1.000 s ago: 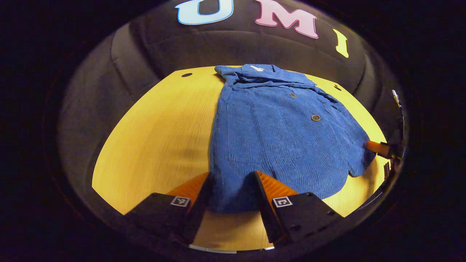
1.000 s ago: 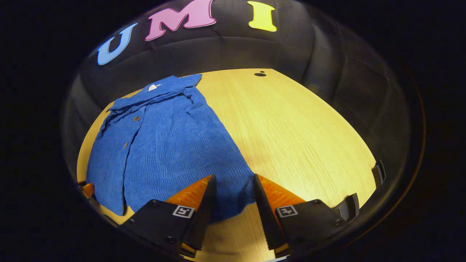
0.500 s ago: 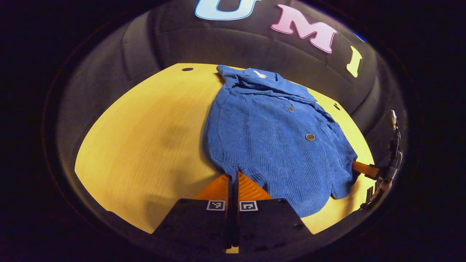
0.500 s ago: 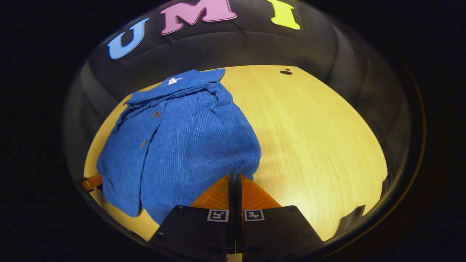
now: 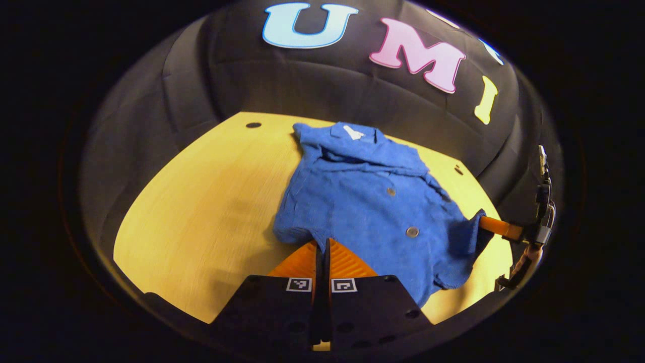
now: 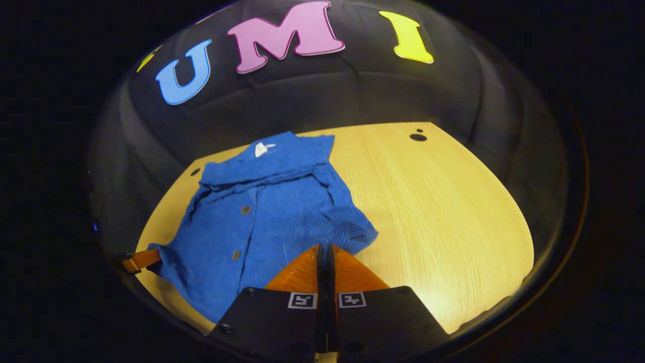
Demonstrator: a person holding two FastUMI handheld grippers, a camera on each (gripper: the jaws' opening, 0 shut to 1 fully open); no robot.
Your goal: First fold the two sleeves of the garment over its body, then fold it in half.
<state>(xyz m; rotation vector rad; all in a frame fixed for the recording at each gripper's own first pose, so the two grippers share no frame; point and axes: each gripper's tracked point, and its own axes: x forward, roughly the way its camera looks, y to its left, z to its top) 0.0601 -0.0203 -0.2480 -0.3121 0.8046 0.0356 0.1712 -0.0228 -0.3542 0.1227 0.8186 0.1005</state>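
A blue corduroy shirt (image 5: 368,201) lies button side up on the yellow wooden table (image 5: 201,201), collar and white tag at the far end. My left gripper (image 5: 321,243) is shut on the near left corner of the hem. The right gripper (image 5: 493,226) pinches the other hem corner at the right edge of the left gripper view. In the right gripper view the shirt (image 6: 272,212) spreads to the left, and my right gripper (image 6: 325,247) is shut on its near hem corner. The left gripper (image 6: 140,259) holds the far-left corner. The hem is raised and bunched between the two grippers.
Bare tabletop (image 6: 443,217) stretches to the right of the shirt in the right gripper view, and to its left in the left gripper view. Small dark holes (image 5: 253,125) (image 6: 417,136) mark the table's far corners. Black cloth walls close in the table's back and sides.
Both grippers went from open around the hem to shut on its corners. They then lifted, drawing the hem up and toward the collar, so the shirt looks shorter and bunched.
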